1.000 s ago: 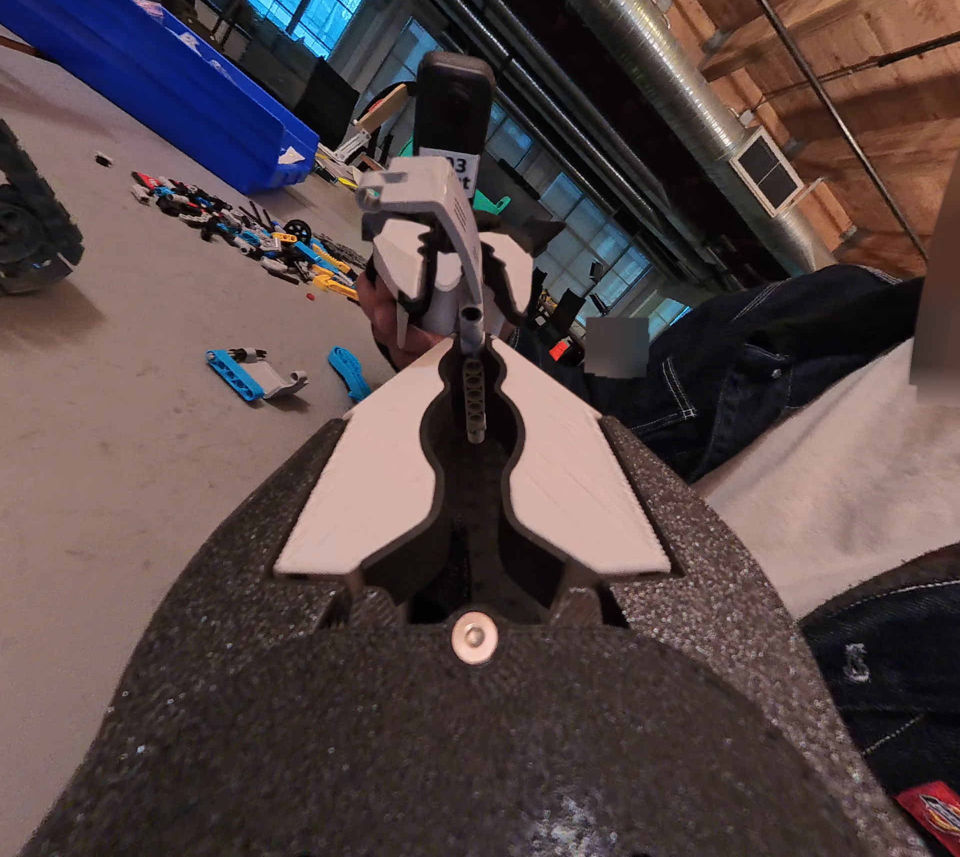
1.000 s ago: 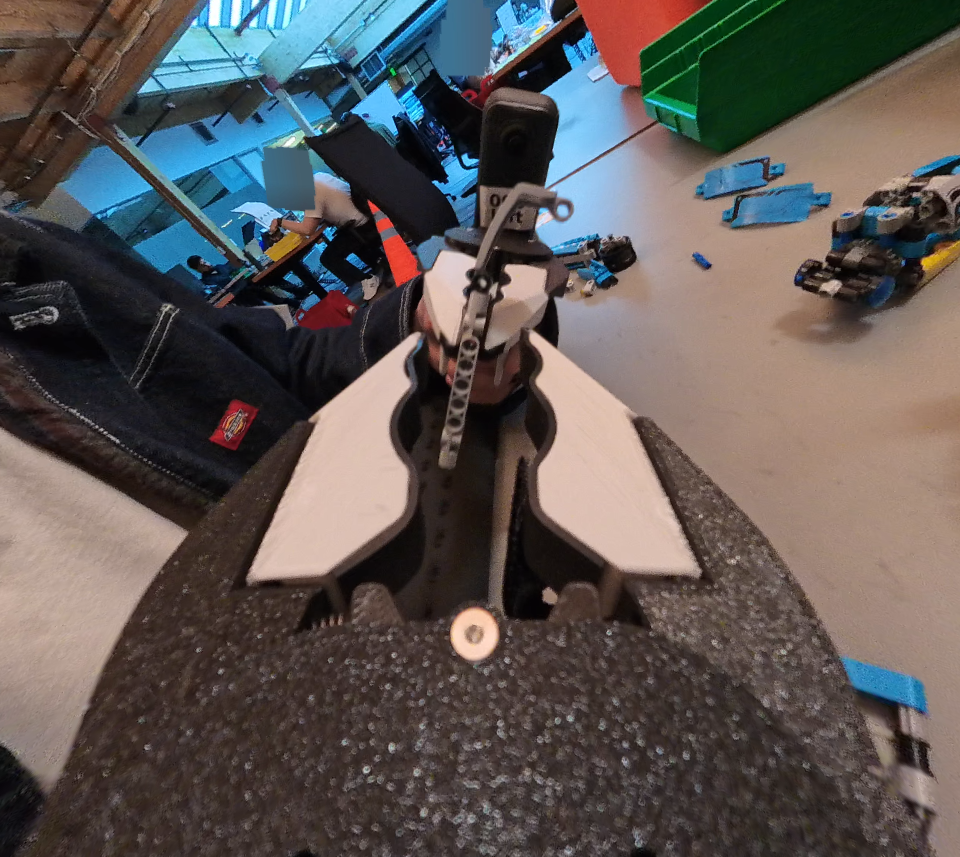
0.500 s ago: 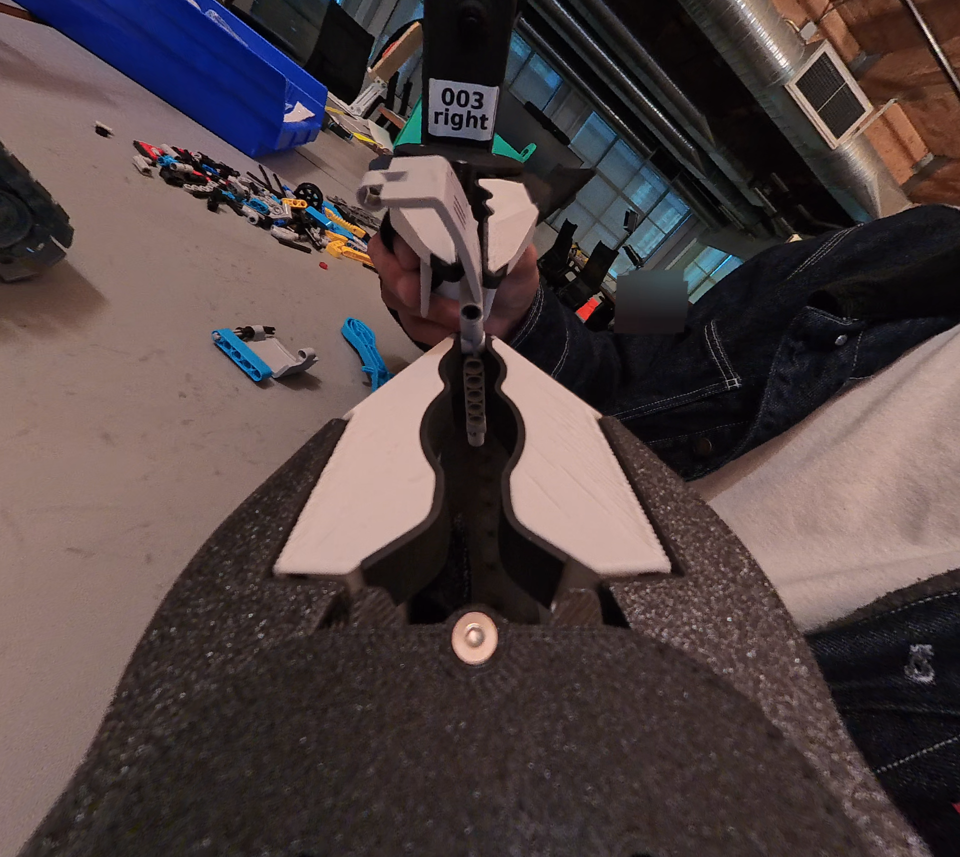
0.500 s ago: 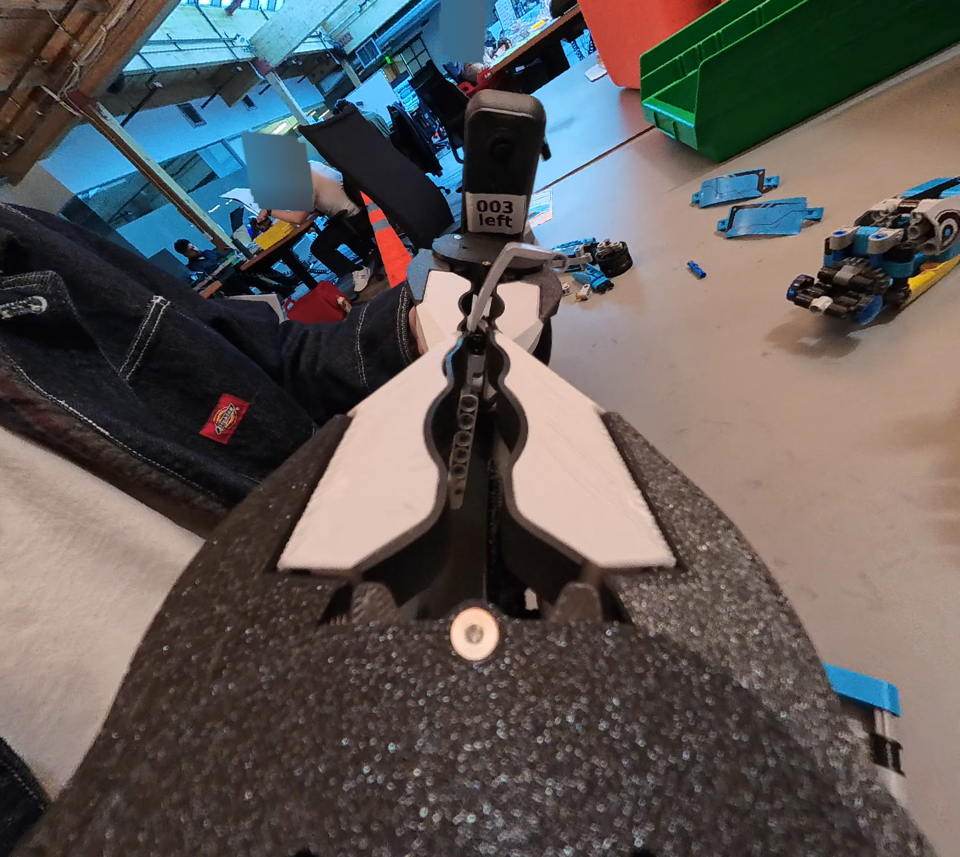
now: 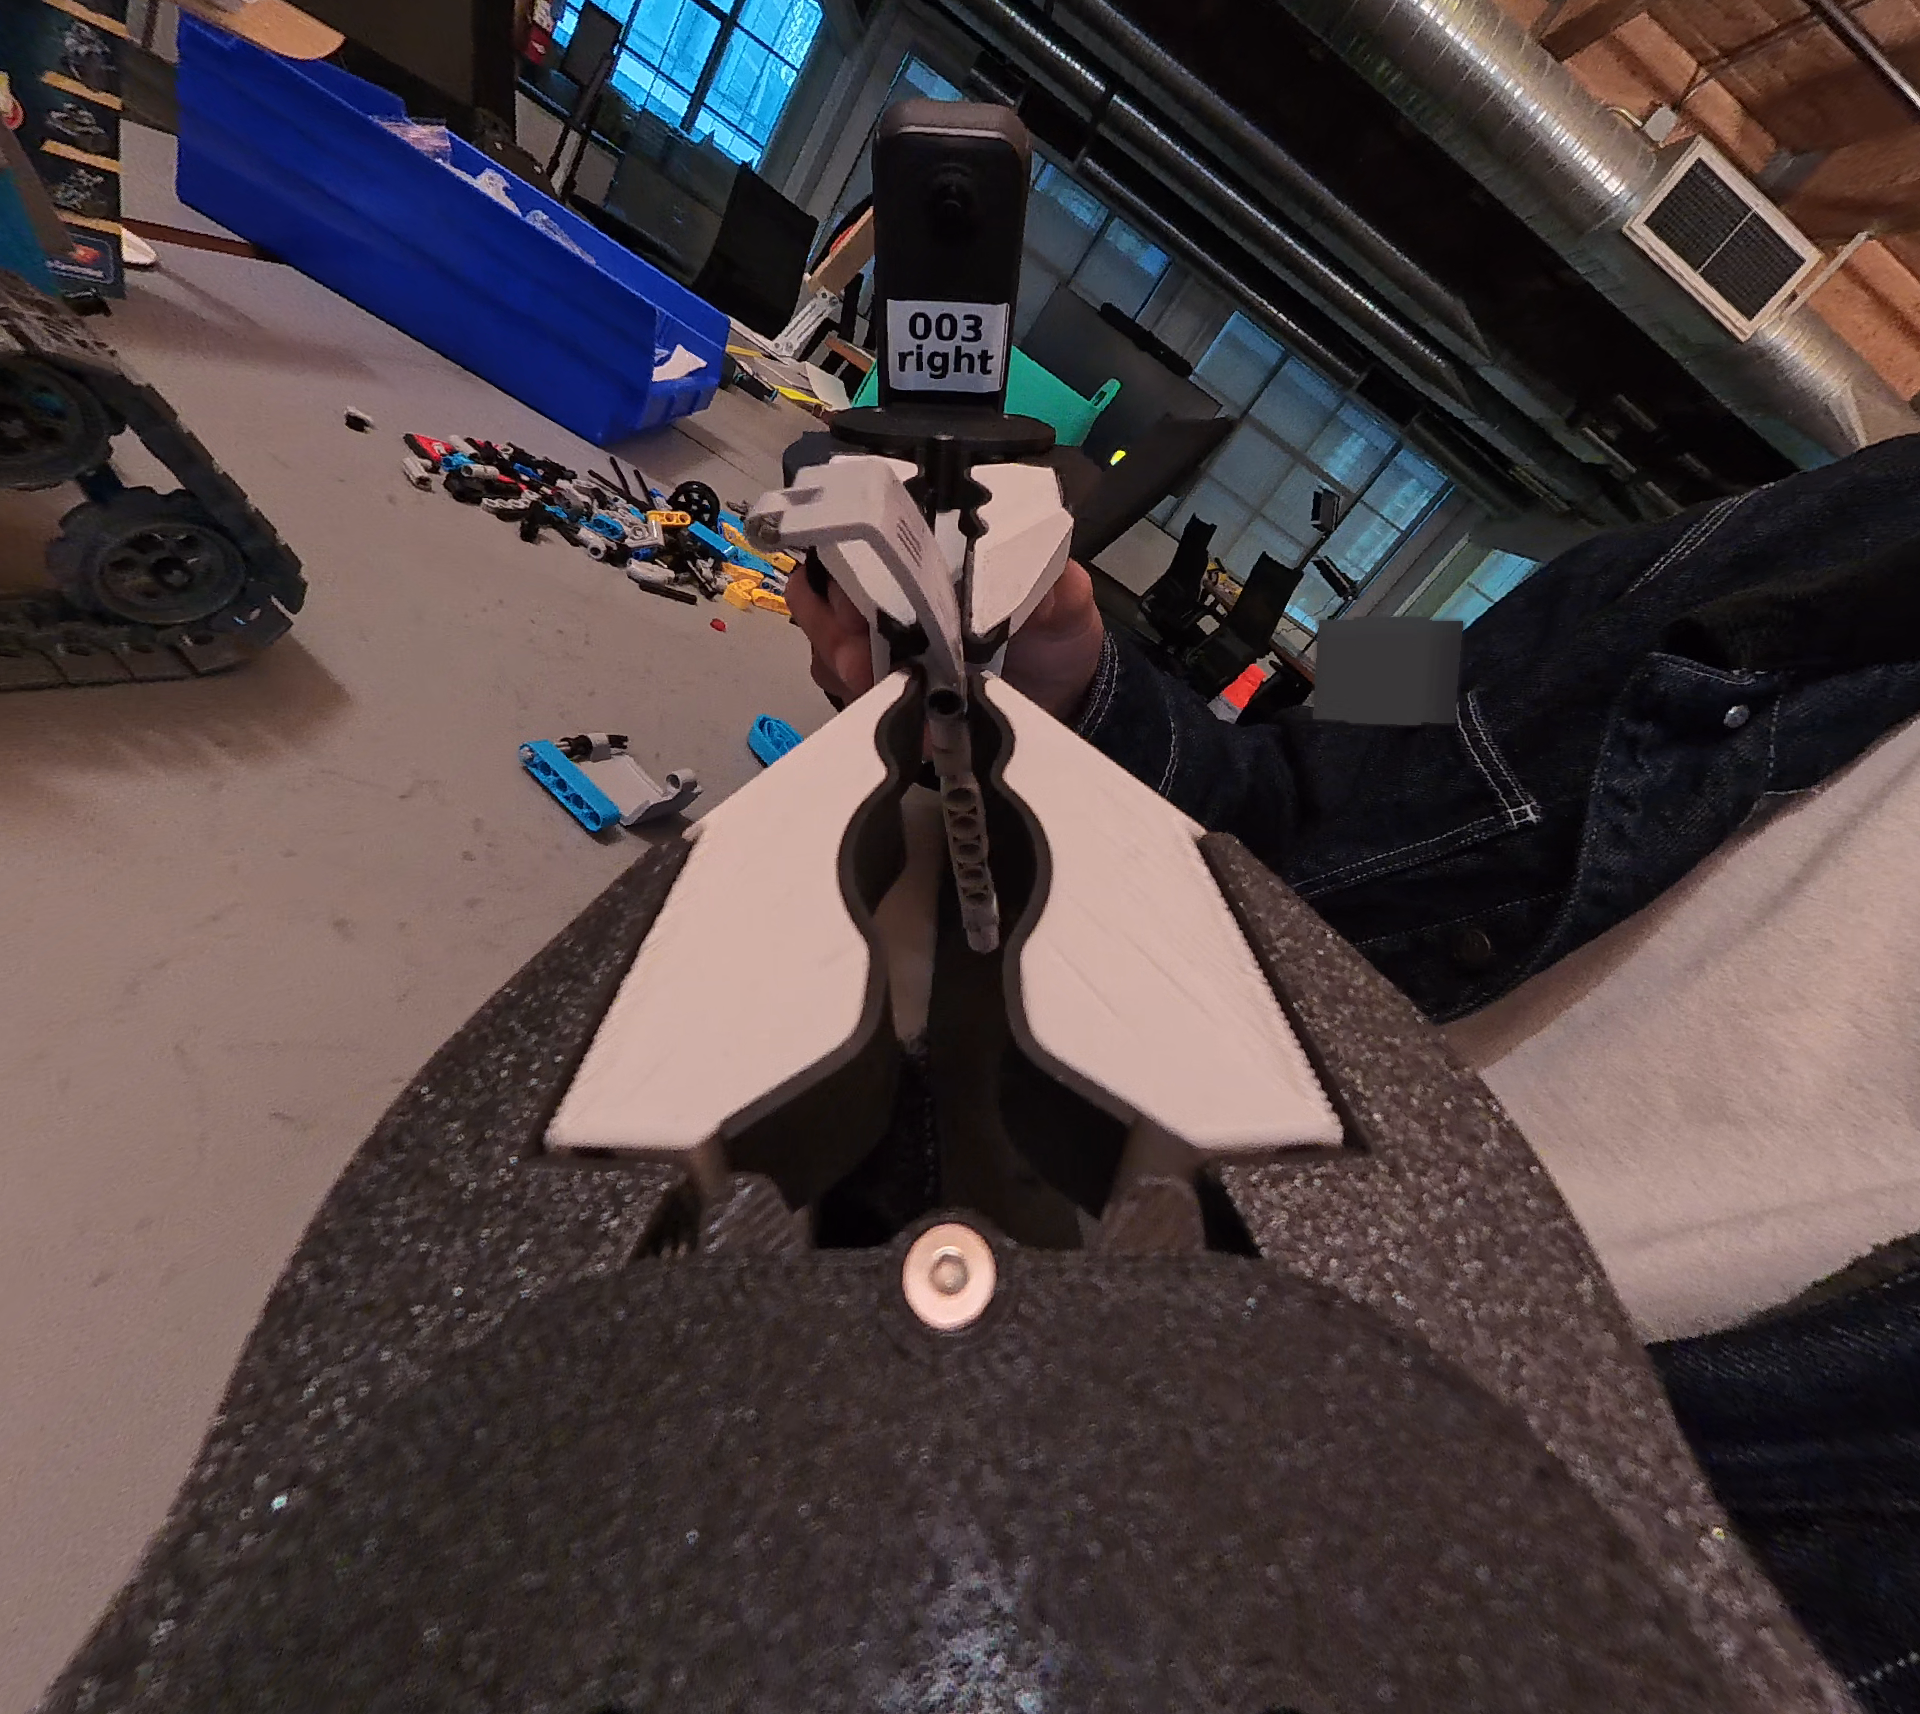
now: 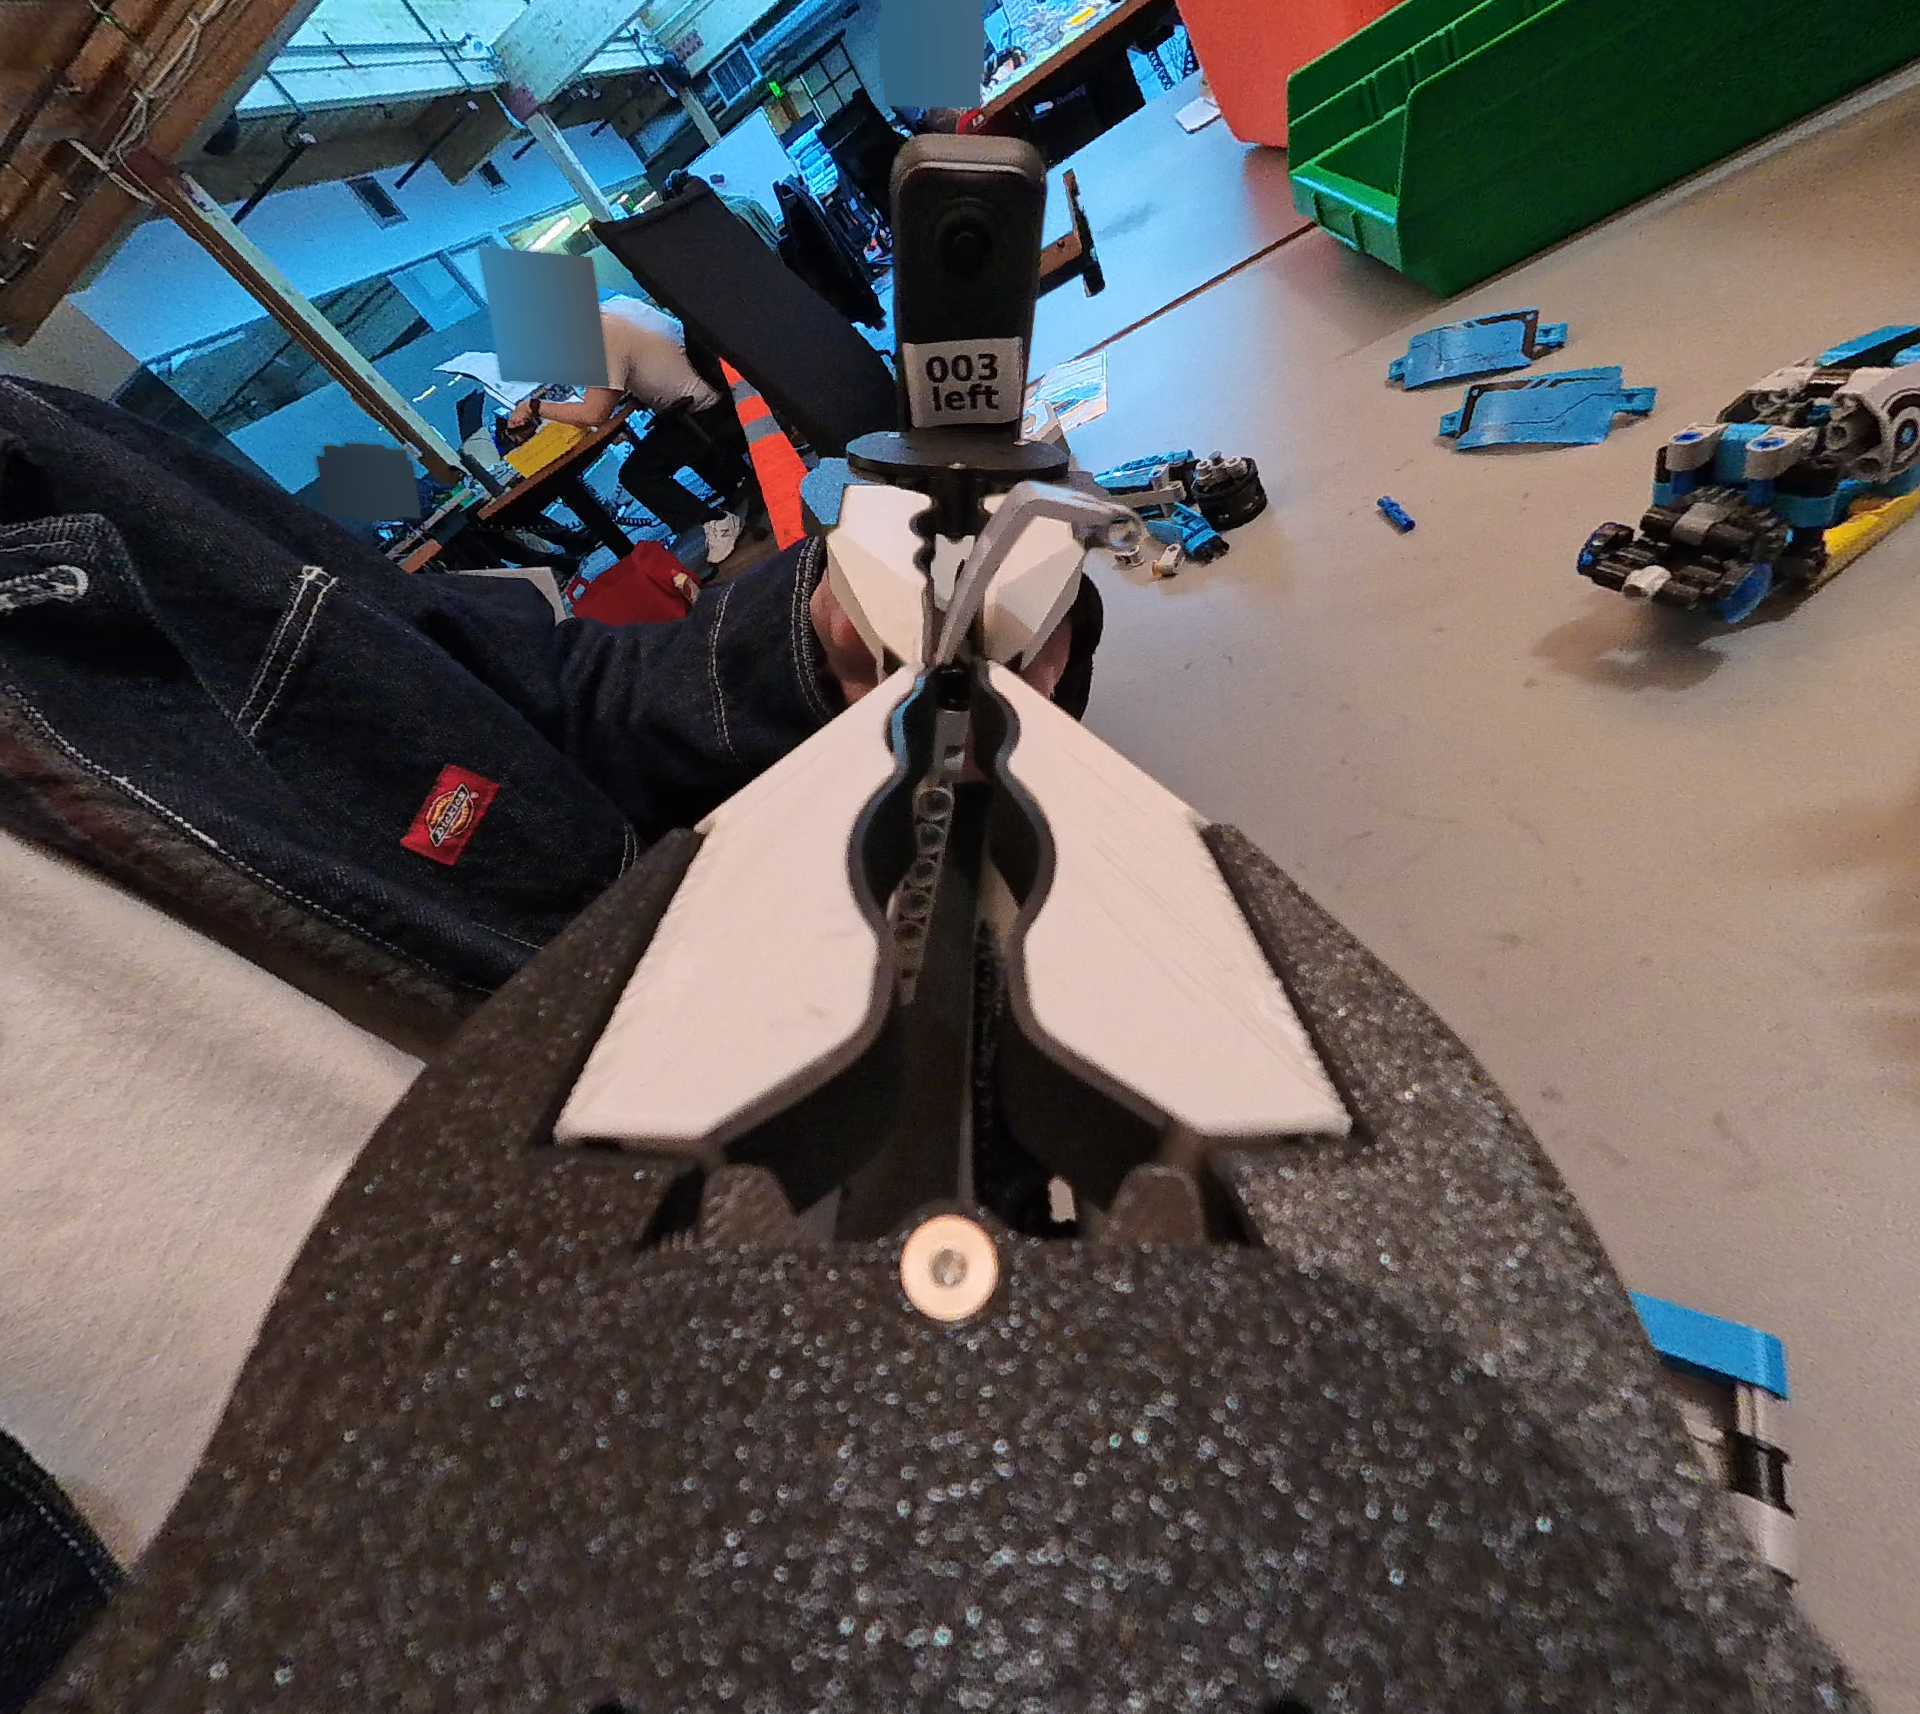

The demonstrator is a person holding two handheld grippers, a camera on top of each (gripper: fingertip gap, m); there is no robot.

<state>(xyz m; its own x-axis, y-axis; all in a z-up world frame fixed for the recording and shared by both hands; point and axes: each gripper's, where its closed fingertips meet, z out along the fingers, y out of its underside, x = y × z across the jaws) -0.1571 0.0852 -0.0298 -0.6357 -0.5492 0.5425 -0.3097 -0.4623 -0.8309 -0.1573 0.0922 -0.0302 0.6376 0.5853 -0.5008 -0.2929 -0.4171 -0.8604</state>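
Two handheld grippers meet tip to tip above a grey table (image 5: 260, 885). The left gripper (image 5: 951, 693) and right gripper (image 6: 951, 677) both clamp one grey perforated beam (image 5: 966, 843). Loose building pieces (image 5: 613, 511) lie scattered (a blue bin (image 5: 416, 251) behind), under a wood-beamed ceiling.

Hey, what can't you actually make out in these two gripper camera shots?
- Left wrist view: loose parts pile, too small to identify.
- Left wrist view: tracked vehicle, cut by left edge.
- Right wrist view: blue piece, partly hidden behind tongs body.
- Both views: where the grey beam meets the bent piece, hidden by fingertips.
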